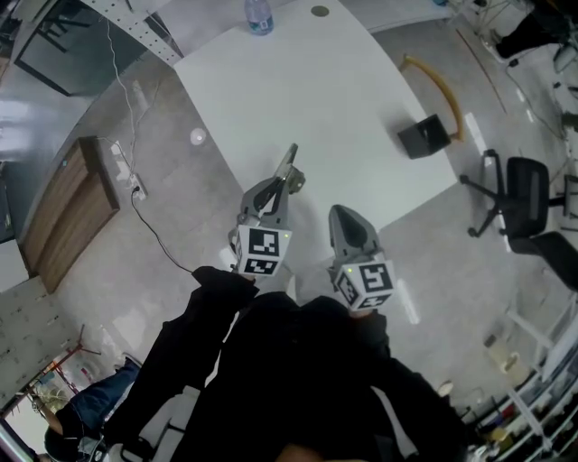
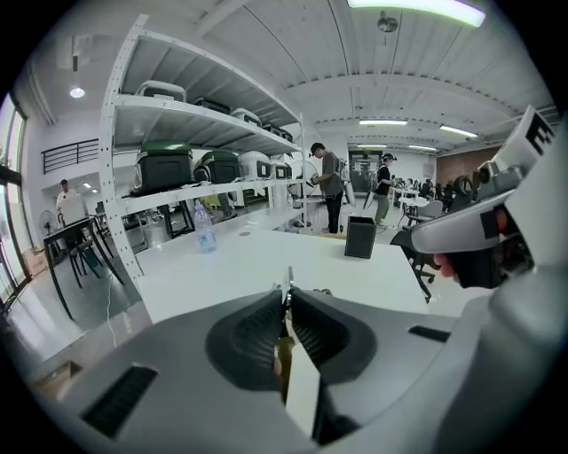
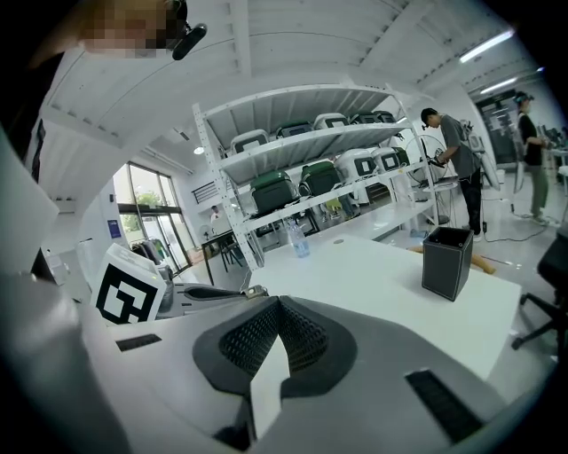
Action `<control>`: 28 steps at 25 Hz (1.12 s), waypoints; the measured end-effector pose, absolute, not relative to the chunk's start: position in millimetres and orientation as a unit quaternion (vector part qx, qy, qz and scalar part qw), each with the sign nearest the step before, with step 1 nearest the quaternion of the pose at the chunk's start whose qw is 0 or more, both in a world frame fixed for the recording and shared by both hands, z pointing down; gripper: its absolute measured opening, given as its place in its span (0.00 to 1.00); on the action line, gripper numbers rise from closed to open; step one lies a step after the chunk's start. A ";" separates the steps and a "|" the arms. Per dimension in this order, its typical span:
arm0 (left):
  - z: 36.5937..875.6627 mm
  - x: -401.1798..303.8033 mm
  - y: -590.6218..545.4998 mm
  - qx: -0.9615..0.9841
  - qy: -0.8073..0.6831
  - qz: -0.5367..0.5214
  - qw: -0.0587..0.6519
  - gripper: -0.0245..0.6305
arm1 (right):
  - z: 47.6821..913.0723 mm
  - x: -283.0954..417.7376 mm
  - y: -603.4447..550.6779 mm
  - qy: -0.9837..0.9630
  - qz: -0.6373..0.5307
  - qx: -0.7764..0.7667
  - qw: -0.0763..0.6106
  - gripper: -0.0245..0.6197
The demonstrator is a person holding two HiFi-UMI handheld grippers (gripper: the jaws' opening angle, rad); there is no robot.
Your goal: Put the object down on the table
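Grey plastic jaws of the left gripper (image 2: 288,300) are clamped on a thin, flat, metal-tipped object (image 2: 288,277). Its tip pokes out past the pads, and it is held in the air over the near edge of the broad white table (image 1: 343,99). Beside it, the right gripper (image 3: 278,301) is closed with nothing between its jaws. Farther along the tabletop stand a black square container (image 1: 424,137) and a clear plastic water bottle (image 1: 258,16), well apart.
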State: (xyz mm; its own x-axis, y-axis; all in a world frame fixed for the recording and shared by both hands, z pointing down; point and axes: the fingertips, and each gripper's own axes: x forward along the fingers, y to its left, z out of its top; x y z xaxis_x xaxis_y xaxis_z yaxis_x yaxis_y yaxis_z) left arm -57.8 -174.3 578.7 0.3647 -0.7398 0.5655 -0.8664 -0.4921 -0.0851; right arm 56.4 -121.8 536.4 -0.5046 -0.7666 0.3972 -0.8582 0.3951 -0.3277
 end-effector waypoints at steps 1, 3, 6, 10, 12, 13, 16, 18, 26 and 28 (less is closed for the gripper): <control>584.0 -57.1 -176.0 0.818 -0.488 0.281 0.116 0.09 | 538.5 56.0 -122.5 -0.830 0.253 0.489 0.092 0.04; 597.8 -55.8 -177.0 0.816 -0.485 0.286 0.129 0.09 | 542.7 56.0 -123.4 -0.829 0.254 0.489 0.095 0.04; 610.8 -54.9 -182.0 0.814 -0.484 0.294 0.130 0.09 | 549.7 57.9 -124.0 -0.825 0.258 0.493 0.099 0.04; 626.2 -53.9 -189.3 0.812 -0.481 0.308 0.119 0.09 | 560.9 61.5 -124.6 -0.820 0.264 0.495 0.109 0.04; 634.8 -52.3 -192.5 0.811 -0.477 0.319 0.112 0.09 | 566.3 64.7 -125.2 -0.817 0.268 0.497 0.115 0.04; 638.9 -51.6 -194.1 0.811 -0.475 0.324 0.108 0.09 | 567.8 65.4 -126.2 -0.816 0.269 0.498 0.115 0.04; 651.6 -49.8 -197.7 0.809 -0.466 0.344 0.097 0.09 | 571.9 66.2 -129.4 -0.814 0.272 0.500 0.115 0.04; 660.5 -47.6 -198.5 0.809 -0.459 0.357 0.092 0.09 | 574.3 67.0 -130.8 -0.813 0.274 0.501 0.116 0.04; 681.1 -43.7 -194.0 0.807 -0.441 0.381 0.095 0.08 | 579.2 70.1 -128.8 -0.810 0.275 0.503 0.123 0.04; 683.8 -43.4 -193.5 0.807 -0.439 0.384 0.096 0.08 | 581.2 71.6 -128.6 -0.809 0.277 0.504 0.123 0.04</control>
